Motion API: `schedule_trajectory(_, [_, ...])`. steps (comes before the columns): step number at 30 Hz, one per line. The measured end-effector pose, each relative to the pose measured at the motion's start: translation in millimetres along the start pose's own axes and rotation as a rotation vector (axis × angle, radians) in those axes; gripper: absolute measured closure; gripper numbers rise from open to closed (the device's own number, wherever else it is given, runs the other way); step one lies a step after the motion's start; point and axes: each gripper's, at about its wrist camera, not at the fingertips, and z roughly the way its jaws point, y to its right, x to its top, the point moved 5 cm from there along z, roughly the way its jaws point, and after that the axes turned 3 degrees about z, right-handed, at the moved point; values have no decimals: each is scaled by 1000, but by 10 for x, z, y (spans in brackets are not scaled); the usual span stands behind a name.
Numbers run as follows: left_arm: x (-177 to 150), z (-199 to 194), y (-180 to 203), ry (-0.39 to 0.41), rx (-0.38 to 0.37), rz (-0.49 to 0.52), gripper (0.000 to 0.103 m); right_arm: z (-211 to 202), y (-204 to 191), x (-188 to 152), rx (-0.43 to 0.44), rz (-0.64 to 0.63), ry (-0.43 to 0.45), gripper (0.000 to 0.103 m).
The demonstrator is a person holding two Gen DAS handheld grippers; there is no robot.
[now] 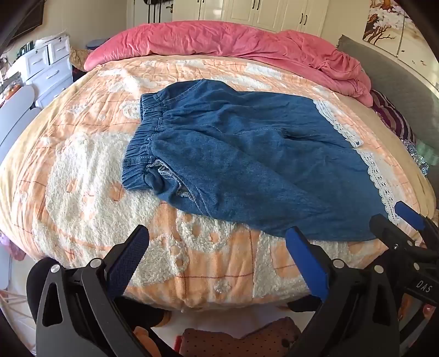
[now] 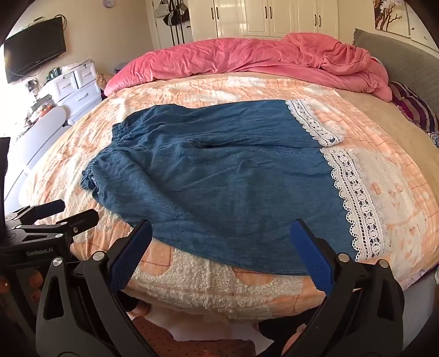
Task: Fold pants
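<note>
While both tools hang over the near edge of the bed, the left gripper [image 1: 218, 255] has its blue-padded fingers [image 1: 129, 255] spread wide with nothing between them, above the blanket just short of the pants. The right gripper [image 2: 221, 247] is likewise spread wide and empty, its tips over the near hem of the pants; it also shows at the right edge of the left wrist view [image 1: 403, 219].

The blue denim pants [image 1: 247, 164] lie flat across the peach-and-white fleece blanket [image 1: 68, 178], elastic waistband [image 1: 142, 134] to the left, white lace-trimmed cuffs [image 2: 356, 203] to the right. Beyond the pants a crumpled pink duvet [image 1: 219, 41] is heaped along the far side. Past the duvet stand white wardrobe doors [image 2: 274, 16].
</note>
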Motion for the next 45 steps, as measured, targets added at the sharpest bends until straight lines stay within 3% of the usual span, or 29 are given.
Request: schedule_trajectory(45, [16, -33, -3, 11, 31, 25, 4, -9, 25, -33, -43, -24, 7, 8])
